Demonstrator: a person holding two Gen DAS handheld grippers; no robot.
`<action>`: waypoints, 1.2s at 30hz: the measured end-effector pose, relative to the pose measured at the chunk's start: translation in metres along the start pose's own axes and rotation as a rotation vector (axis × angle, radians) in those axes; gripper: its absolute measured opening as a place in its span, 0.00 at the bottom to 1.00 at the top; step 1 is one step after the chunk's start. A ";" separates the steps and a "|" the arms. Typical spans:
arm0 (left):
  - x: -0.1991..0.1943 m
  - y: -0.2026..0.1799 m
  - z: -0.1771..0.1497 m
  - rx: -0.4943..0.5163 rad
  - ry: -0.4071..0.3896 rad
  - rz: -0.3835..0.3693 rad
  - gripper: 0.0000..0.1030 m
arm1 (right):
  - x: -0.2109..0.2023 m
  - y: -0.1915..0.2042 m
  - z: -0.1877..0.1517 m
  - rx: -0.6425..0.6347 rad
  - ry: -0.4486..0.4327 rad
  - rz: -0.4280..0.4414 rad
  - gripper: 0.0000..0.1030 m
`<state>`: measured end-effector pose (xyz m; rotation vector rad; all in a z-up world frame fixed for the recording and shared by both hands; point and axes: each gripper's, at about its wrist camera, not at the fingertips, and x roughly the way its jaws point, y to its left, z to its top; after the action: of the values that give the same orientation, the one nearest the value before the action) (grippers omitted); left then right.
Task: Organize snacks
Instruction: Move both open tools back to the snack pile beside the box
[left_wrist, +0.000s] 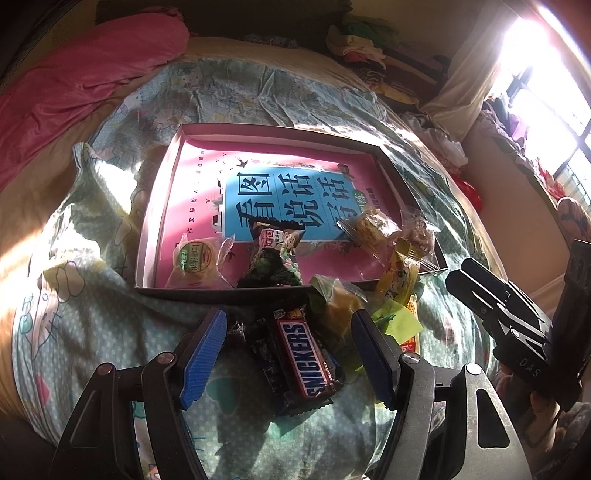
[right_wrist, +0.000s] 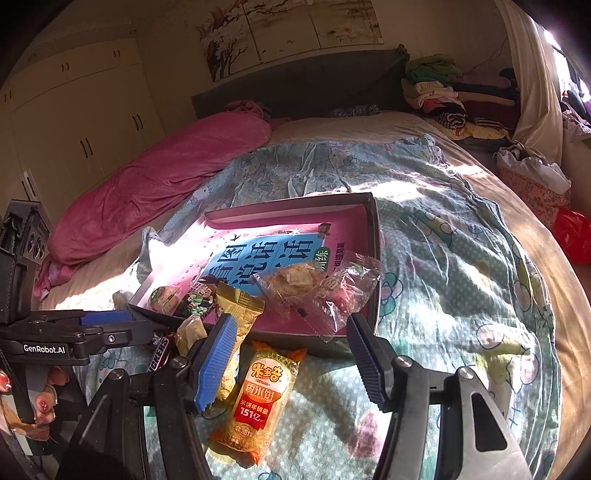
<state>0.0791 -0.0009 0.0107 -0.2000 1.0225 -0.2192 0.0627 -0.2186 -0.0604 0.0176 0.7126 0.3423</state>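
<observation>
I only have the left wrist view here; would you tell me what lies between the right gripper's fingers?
Observer: An orange rice-cracker packet lies flat on the quilt between the open fingers of the right gripper. Neither pad seems to press it.
Operator: Thank you. Is anything else close to those fingers?
Observer: Yes, a gold-wrapped snack sits against its left finger, and its top reaches across the near rim of the pink box.
</observation>
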 end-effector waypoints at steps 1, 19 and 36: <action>0.000 0.000 0.000 0.000 0.000 -0.001 0.70 | 0.000 0.001 -0.001 -0.002 0.002 -0.002 0.60; 0.010 -0.001 -0.005 -0.006 0.048 0.010 0.70 | 0.014 0.010 -0.019 0.006 0.121 -0.007 0.60; 0.019 -0.006 -0.017 0.018 0.088 0.006 0.70 | 0.025 0.016 -0.028 0.012 0.189 -0.007 0.60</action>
<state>0.0734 -0.0130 -0.0121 -0.1722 1.1075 -0.2338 0.0576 -0.1985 -0.0954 -0.0062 0.9013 0.3361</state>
